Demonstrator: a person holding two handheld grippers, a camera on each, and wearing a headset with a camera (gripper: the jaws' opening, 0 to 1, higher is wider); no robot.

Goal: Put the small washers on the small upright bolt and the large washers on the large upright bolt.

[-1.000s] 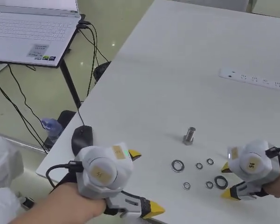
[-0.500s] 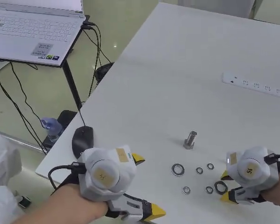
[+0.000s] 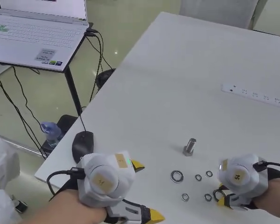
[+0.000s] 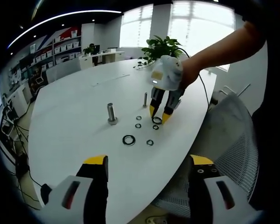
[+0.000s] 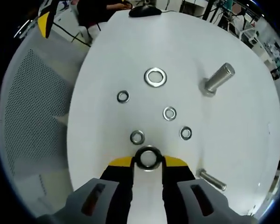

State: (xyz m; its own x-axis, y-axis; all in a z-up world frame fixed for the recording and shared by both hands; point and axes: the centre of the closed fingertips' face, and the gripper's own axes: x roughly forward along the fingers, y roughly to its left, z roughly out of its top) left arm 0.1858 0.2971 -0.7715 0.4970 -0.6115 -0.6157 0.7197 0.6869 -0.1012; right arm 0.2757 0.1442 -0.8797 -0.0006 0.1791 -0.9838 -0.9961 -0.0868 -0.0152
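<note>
The large upright bolt (image 3: 189,146) (image 4: 111,113) (image 5: 218,78) stands mid-table. Beyond the washers, the small upright bolt (image 4: 145,99) (image 5: 211,179) stands by my right gripper. One large washer (image 3: 177,176) (image 5: 156,77) lies flat and free. A second large washer (image 5: 148,158) (image 3: 219,194) lies on the table, and my right gripper (image 5: 148,162) (image 3: 222,198) is shut on it, the yellow tips against its two sides. Several small washers (image 5: 169,113) (image 3: 198,178) are scattered between them. Over the table's near edge, my left gripper (image 4: 148,161) (image 3: 147,190) is held open, with nothing in it.
A black mouse (image 3: 82,144) sits at the table's left corner. A white power strip (image 3: 256,95) lies at the far right. A laptop (image 3: 32,32) rests on a side stand with cables hanging down. A mesh chair (image 4: 233,135) is beside the table.
My right gripper has come down over the large washer nearest it and its tips now press on the rim. The left gripper has stayed put; the head camera shifted a little.
</note>
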